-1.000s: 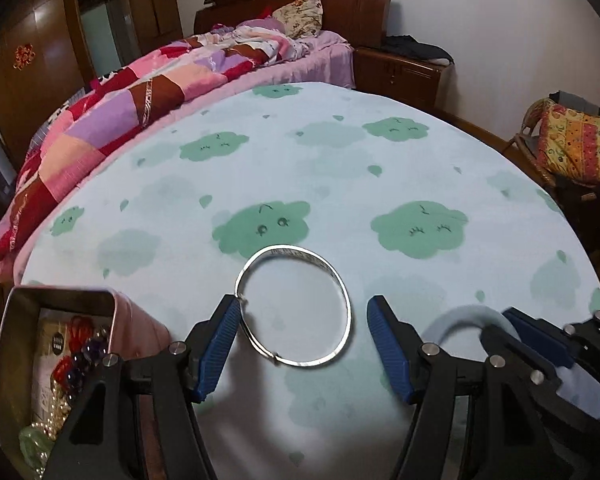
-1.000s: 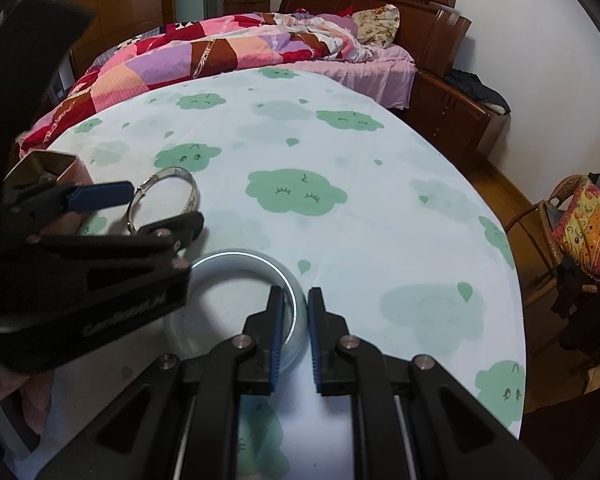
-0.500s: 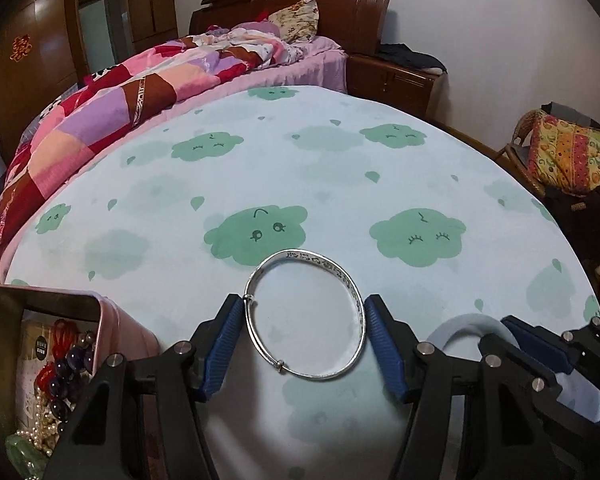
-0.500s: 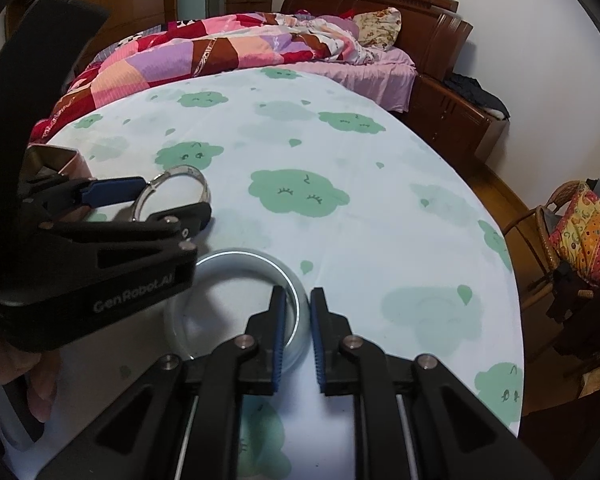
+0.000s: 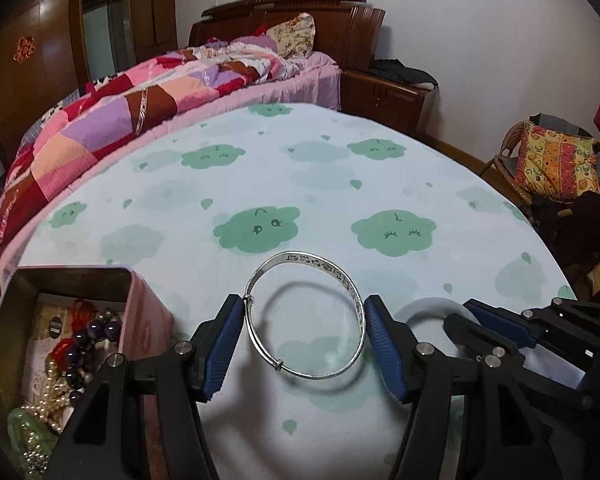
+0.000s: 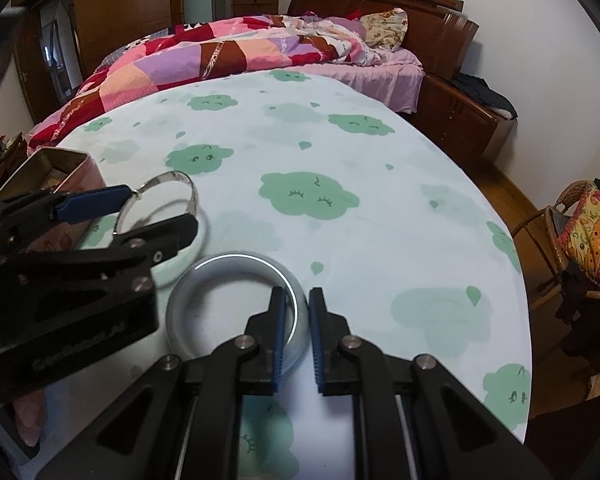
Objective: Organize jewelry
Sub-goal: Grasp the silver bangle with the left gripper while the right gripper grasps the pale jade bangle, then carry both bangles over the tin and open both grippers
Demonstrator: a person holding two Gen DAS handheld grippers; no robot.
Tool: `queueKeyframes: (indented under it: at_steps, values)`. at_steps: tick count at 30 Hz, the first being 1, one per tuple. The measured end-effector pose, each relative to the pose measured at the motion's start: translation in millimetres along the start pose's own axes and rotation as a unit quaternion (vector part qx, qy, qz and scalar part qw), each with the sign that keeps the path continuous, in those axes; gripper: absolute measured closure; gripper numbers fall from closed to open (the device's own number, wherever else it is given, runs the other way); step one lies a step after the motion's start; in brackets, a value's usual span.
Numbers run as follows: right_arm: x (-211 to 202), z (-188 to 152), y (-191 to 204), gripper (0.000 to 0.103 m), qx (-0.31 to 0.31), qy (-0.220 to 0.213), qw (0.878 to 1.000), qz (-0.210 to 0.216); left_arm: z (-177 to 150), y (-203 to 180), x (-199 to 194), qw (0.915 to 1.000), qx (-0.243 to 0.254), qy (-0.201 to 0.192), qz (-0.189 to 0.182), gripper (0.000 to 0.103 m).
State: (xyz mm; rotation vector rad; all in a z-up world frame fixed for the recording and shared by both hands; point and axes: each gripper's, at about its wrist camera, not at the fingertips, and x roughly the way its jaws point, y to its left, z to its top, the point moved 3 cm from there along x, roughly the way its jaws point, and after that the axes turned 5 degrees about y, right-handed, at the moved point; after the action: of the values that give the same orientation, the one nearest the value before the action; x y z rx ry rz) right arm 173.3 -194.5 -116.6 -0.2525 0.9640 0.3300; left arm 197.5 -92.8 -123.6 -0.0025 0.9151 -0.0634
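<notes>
Left gripper (image 5: 304, 344) holds a silver bangle (image 5: 305, 316) above the table; right gripper (image 6: 297, 336) clamps the rim of a pale bangle (image 6: 236, 260).

The left gripper's blue pads (image 5: 222, 344) stand wide apart and press on opposite sides of the silver bangle, which hangs tilted clear of the cloud-print tablecloth (image 5: 340, 168) and casts a ring-shaped shadow beneath it. An open pink tin (image 5: 140, 320) sits just beside the left gripper, on its left, and contains beads, pearls and red cord. In the right wrist view the right gripper's fingers are narrowly spaced, with the right-hand rim of the pale bangle between them; this bangle lies flat on the tablecloth. The left gripper (image 6: 156, 216) with the silver bangle (image 6: 168, 184) appears to the left of the pale bangle, with the pink tin (image 6: 80, 168) behind it.
</notes>
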Motion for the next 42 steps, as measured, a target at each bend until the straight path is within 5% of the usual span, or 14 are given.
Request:
queueKeyframes:
  at_steps: [33, 42]
  values:
    - [-32, 2, 8, 0.089, -0.007, -0.095, 0.995, -0.01, -22, 21, -87, 0.9969, -0.01, -0.076, -0.015, 0.041]
    - [-43, -1, 23, 0.089, -0.005, -0.102, 0.994, 0.023, -27, 33, -109, 0.9956, -0.011, -0.093, -0.005, 0.041]
